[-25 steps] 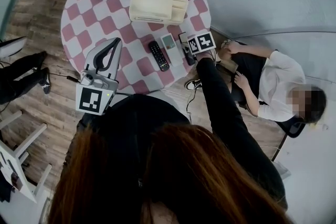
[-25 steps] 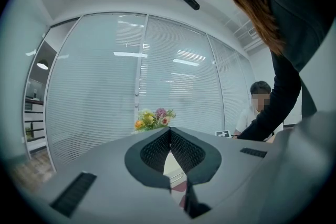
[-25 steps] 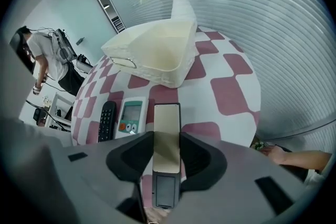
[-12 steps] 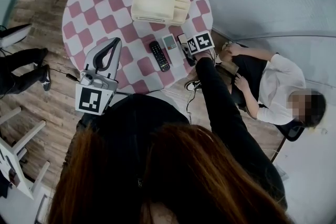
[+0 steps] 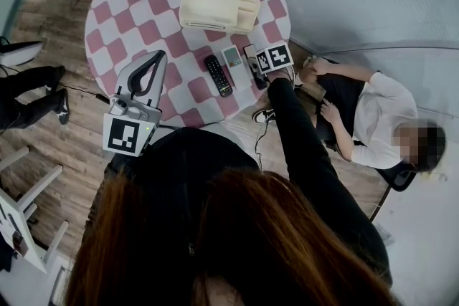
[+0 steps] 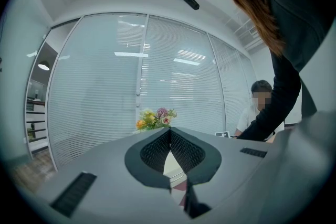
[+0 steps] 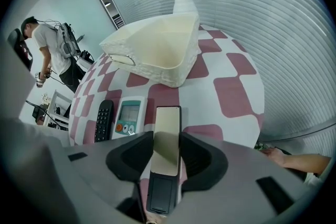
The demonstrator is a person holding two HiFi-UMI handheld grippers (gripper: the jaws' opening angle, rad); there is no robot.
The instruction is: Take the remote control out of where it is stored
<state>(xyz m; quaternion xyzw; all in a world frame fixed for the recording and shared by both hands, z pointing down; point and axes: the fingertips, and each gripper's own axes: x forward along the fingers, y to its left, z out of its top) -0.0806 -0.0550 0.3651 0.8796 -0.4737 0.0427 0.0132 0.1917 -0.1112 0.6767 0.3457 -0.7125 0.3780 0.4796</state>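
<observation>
Our right gripper (image 7: 167, 148) has its jaws clamped on the flanks of the remote control (image 7: 167, 126), the dark-edged one with a pale glossy face. It sits squarely between the pads. Its long axis runs straight ahead along the jaws, with the far end poking out past their tips and the near end tucked back towards the gripper body.

Ahead of the jaws, beyond that far end, stands the cream storage basket (image 7: 176, 75), which shows nothing inside from this angle. The remote control is already outside it, low over the checked bench (image 5: 115, 21); we cannot tell whether it touches the cloth.

Just to the left of the jaws lies a white remote (image 7: 129, 117), and beyond that a black remote (image 7: 104, 120). Both lie roughly parallel to ours, so we judge that any set-down should go straight down or slightly right to avoid nudging them.

Our left gripper (image 6: 169, 132) is clenched on nothing and raised well clear of the bench, so the right hand is the nearer one and does the work.
</observation>
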